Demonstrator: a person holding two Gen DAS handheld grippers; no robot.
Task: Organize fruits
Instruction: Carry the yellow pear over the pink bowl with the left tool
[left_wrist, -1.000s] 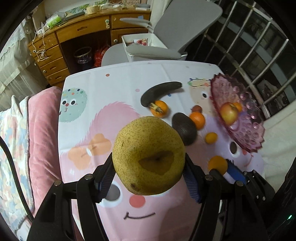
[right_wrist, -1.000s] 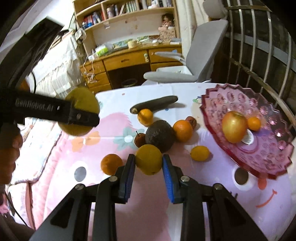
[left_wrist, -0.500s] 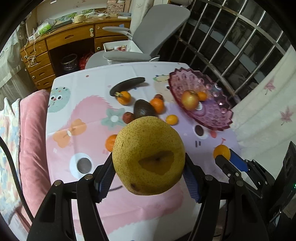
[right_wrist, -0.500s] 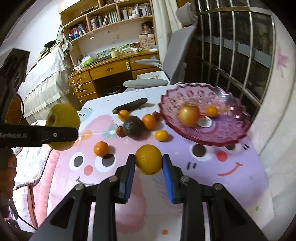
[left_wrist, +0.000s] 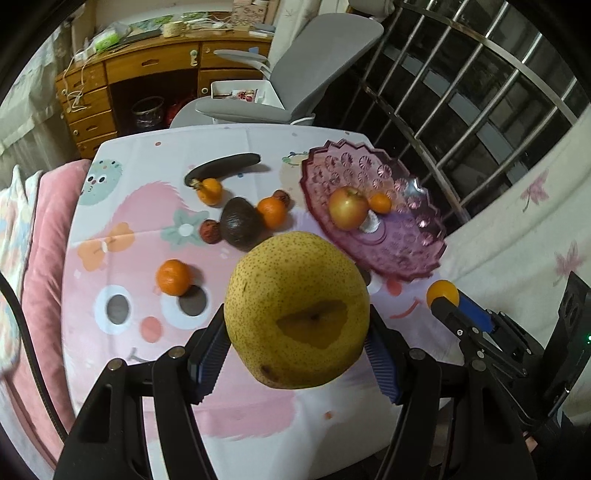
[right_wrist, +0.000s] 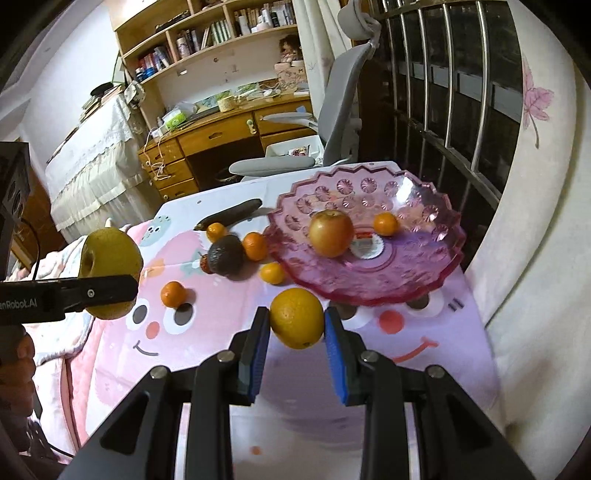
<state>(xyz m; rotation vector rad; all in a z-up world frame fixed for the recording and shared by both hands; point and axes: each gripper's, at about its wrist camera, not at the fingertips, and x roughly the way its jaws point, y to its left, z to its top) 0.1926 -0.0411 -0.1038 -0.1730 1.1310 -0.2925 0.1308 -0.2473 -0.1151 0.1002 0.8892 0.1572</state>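
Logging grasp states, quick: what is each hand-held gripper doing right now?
Left hand-held gripper: closed on the pear, lifted above the table.
Right hand-held gripper: closed on an orange, lifted near the pink dish.

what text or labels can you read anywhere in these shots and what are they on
"enRobot.AI": white print on the black side of the left claw, seen in the right wrist view; the first letters are cut off at the picture's edge.
Sticker in the pink bowl: red and white, print too small to read.
Book spines on the shelf: too small and blurred to read.
Left wrist view: no readable text.
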